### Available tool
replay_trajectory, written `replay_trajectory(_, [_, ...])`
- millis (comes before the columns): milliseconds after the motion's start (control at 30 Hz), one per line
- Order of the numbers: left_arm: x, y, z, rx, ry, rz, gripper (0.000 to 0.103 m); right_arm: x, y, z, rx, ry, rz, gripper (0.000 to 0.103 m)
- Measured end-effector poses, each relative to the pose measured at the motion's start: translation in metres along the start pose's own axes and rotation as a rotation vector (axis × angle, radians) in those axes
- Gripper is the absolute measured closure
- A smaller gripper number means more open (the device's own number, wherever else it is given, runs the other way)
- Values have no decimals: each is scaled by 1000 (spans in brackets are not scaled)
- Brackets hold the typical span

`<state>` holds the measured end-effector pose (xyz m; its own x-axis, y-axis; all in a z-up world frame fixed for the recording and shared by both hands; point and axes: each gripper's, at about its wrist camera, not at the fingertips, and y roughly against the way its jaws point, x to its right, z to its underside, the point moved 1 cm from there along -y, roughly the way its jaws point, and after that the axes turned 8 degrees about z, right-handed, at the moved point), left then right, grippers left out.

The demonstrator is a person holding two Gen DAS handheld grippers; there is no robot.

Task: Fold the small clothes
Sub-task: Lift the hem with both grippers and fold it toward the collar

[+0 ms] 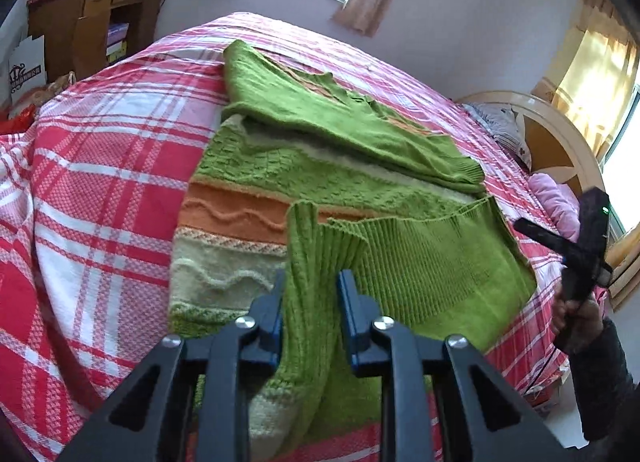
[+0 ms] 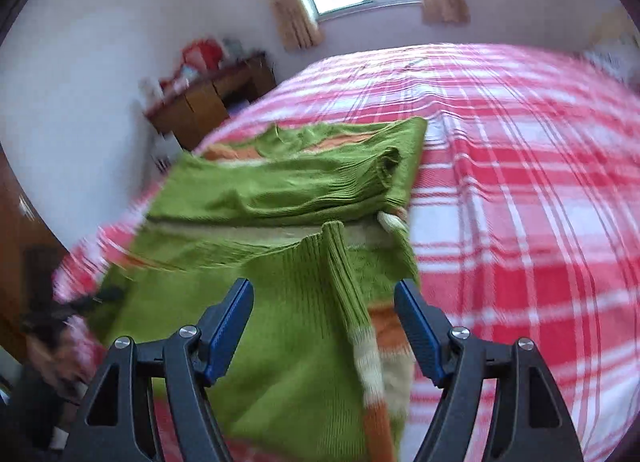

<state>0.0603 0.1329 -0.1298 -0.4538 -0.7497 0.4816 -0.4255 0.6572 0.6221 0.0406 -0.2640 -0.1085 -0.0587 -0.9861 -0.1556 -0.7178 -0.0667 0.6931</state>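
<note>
A green knitted sweater (image 1: 320,166) with orange and cream stripes lies partly folded on the red plaid bed (image 1: 100,182). One sleeve lies folded across its upper part. The other ribbed green sleeve (image 1: 308,246) runs over the lower part, and my left gripper (image 1: 312,298) is shut on it, the fabric filling the gap between the blue pads. In the blurred right wrist view my right gripper (image 2: 324,286) stands wide open above the sweater (image 2: 280,190). The ribbed sleeve (image 2: 344,274) runs under the gap, clear of both pads.
A hand in a dark sleeve (image 1: 576,318) holds the other tool at the bed's right edge. A wooden desk (image 1: 88,18) stands beyond the far left corner. A headboard (image 1: 560,134) and a pink pillow (image 1: 556,198) are at the right.
</note>
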Motion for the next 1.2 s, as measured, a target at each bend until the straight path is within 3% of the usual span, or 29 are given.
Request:
replay_trajectory(33, [-1, 0, 0, -2, 1, -1, 76, -5, -8, -1, -10, 31, 20, 30])
replay_trajectory(100, [-1, -2, -1, -11, 2, -3, 59, -13, -30, -2, -38, 89, 77, 31])
replay_trajectory(133, [0, -3, -1, -10, 0, 6, 52, -16, -38, -1, -50, 105, 80, 41])
replay_trajectory(200, [2, -4, -1, -8, -3, 7, 50, -21, -45, 3, -47, 143, 95, 50])
replay_trajectory(233, [3, -4, -1, -4, -11, -1, 54, -23, -43, 3, -37, 155, 98, 66])
replay_trajectory(267, [3, -4, -1, 0, -19, -7, 74, -24, -41, 3, -40, 155, 97, 72])
replay_trajectory(300, [4, -5, -1, 0, -23, -5, 88, -23, -37, 4, -36, 144, 111, 84])
replay_trajectory(333, [3, -3, -1, 3, -15, 5, 91, -21, -32, 4, -31, 129, 113, 96])
replay_trajectory(433, [4, 8, -3, 61, -13, -2, 97, -14, -15, 6, -7, 74, 120, 97])
replay_trajectory(667, [1, 31, -17, 158, 12, -42, 97, -8, 31, 12, 77, -8, 148, 97])
replay_trajectory(1000, [20, 32, -54, 231, -42, -146, 97, -28, 60, -14, 215, 44, 234, 97])
replay_trajectory(1200, [18, 22, -79, 244, -43, -190, 97, -29, 58, -35, 256, 56, 271, 97])
